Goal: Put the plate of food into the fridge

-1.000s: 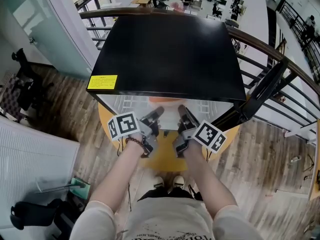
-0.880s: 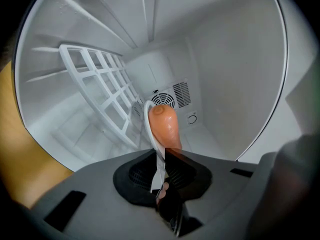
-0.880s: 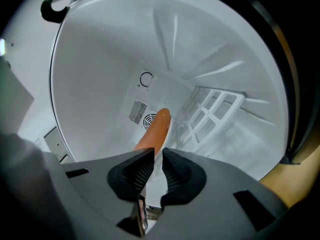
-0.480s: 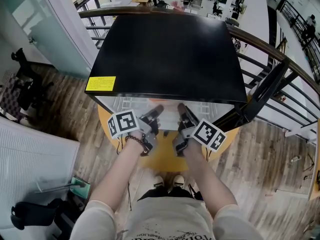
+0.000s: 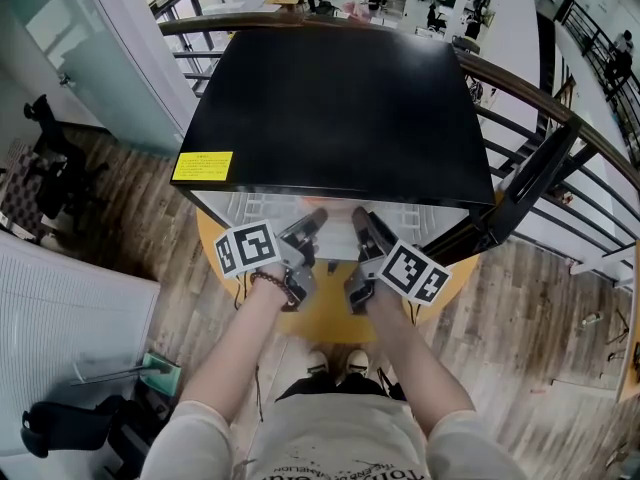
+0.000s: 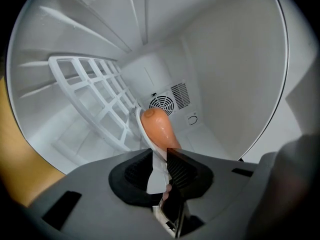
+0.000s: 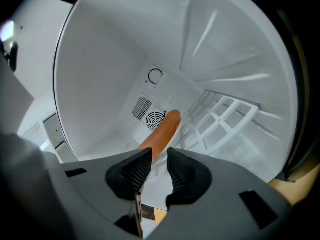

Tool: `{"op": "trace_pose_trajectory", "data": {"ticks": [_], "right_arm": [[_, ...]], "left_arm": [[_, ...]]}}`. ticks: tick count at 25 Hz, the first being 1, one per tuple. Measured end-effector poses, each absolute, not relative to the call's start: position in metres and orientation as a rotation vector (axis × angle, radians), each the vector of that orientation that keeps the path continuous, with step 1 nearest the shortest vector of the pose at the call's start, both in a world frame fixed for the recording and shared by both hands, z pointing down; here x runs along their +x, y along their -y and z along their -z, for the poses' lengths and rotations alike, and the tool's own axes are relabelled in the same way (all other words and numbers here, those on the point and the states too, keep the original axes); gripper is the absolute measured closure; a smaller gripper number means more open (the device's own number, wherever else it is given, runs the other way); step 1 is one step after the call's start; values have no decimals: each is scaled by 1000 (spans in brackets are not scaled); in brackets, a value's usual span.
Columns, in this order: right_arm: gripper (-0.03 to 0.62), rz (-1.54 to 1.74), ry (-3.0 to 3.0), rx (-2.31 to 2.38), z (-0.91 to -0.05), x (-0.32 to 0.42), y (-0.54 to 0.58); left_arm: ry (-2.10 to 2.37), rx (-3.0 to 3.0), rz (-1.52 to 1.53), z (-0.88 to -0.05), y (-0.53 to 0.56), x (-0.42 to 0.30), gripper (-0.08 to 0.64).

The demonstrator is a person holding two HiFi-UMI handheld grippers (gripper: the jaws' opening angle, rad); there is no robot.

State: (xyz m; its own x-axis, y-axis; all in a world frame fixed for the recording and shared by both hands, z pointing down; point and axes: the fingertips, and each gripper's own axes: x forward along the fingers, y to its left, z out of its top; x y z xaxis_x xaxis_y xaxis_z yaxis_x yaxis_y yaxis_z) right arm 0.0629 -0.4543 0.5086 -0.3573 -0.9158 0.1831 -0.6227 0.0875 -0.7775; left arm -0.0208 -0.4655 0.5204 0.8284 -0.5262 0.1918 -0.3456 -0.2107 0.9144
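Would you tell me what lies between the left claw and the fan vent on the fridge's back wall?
A sausage on the white plate the left claw clamps, shown in the left gripper view.

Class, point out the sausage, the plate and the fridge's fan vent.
Sausage (image 6: 159, 129): left gripper view, the middle of its length.
Plate (image 6: 156, 173): left gripper view, its near white rim.
Fan vent (image 6: 161, 104): left gripper view, centre of the round grille.

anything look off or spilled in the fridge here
Nothing stands out. The sausage lies on the white plate inside the fridge, nothing spilled, and the wire shelf looks intact. The left gripper is clamped on the plate's rim; the right gripper's jaws have just been opening, the rim loose between them.
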Motion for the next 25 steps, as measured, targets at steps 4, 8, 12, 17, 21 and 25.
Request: {"op": "trace_pose_trajectory", "data": {"ticks": [4, 8, 12, 17, 21, 25], "right_arm": [[474, 1137, -2061, -1541, -509, 60, 452], [455, 1116, -2092, -1587, -509, 62, 448], [425, 1118, -2137, -1593, -510, 57, 445], [402, 1118, -2196, -1654, -512, 56, 440], [394, 1074, -2234, -1756, -517, 62, 434], [394, 1097, -2203, -1735, -518, 69, 428]], "left_arm": [[686, 1842, 170, -522, 465, -23, 471], [714, 1856, 152, -521, 464, -25, 462], [728, 1854, 154, -522, 463, -30, 456], [731, 1853, 151, -521, 460, -30, 456], [726, 1853, 146, -522, 454, -28, 456], [732, 1859, 142, -522, 448, -28, 456]]}}
